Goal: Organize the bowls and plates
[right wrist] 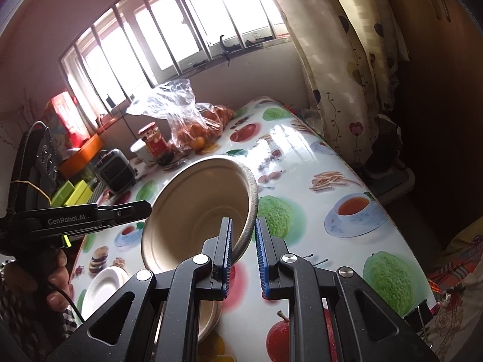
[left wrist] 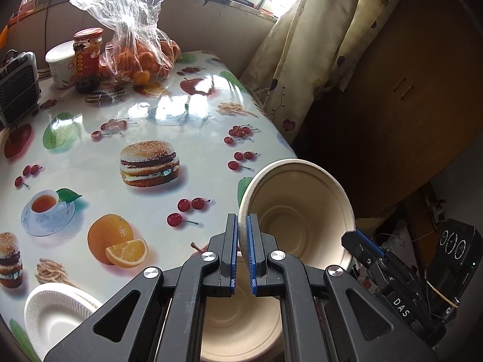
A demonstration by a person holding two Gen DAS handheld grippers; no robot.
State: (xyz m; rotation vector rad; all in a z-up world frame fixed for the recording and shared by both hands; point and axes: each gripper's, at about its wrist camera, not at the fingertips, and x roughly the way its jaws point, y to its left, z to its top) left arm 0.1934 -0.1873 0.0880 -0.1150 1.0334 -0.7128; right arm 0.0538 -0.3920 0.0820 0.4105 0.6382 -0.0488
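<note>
A beige paper bowl [left wrist: 299, 211] is held tilted above the table near its right edge. My left gripper [left wrist: 243, 235] is shut on the bowl's left rim. My right gripper [right wrist: 244, 235] straddles the opposite rim of the same bowl [right wrist: 199, 211] with a small gap at its right pad, so it is open. The right gripper's tip shows in the left wrist view [left wrist: 359, 238]. Another beige bowl [left wrist: 241, 322] stands on the table under the left gripper. A white paper plate [left wrist: 57, 310] lies at the near left; it also shows in the right wrist view [right wrist: 102, 286].
A fruit-print tablecloth covers the table [left wrist: 145, 114]. At the far end stand a bag of oranges [left wrist: 139, 57], a red-lidded jar [left wrist: 87, 60], a white cup [left wrist: 60, 66] and a small grey heater [left wrist: 18, 87]. A curtain [left wrist: 314, 45] hangs to the right.
</note>
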